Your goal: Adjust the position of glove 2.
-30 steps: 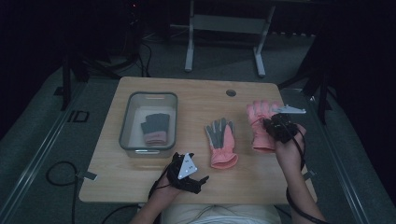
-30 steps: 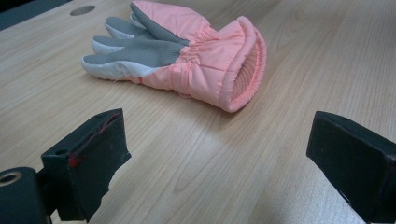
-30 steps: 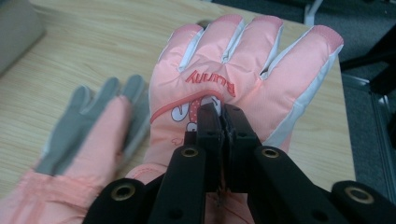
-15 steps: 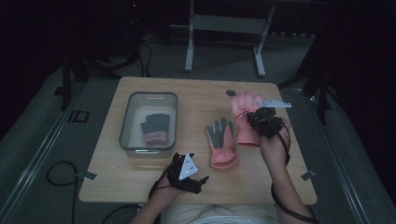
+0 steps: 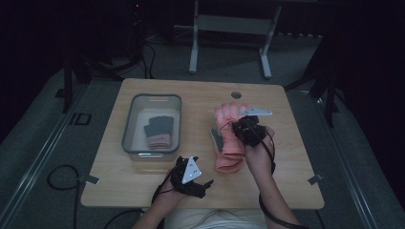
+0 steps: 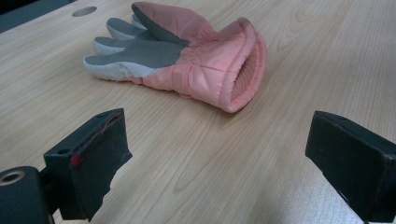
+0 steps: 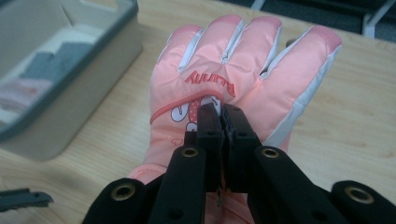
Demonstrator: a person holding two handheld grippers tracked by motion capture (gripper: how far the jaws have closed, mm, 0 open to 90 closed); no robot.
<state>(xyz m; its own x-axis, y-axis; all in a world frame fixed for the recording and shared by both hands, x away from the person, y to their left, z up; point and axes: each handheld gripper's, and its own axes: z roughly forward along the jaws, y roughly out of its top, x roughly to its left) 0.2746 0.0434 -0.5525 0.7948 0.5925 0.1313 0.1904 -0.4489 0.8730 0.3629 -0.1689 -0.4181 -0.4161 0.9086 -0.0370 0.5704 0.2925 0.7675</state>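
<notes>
The right tool is pinching a pink glove, sliding it left, probably onto the other glove. The left tool is staying open.

On the wooden table there are 2 pink gloves: 1 pink glove with a grey palm lying flat, and 1 pink glove with a printed back over it. There is 1 clear plastic bin and inside it 1 more glove, dark grey with a pink cuff, which makes 3 gloves in all. There are 2 handheld grippers, 1 left gripper and 1 right gripper
</notes>
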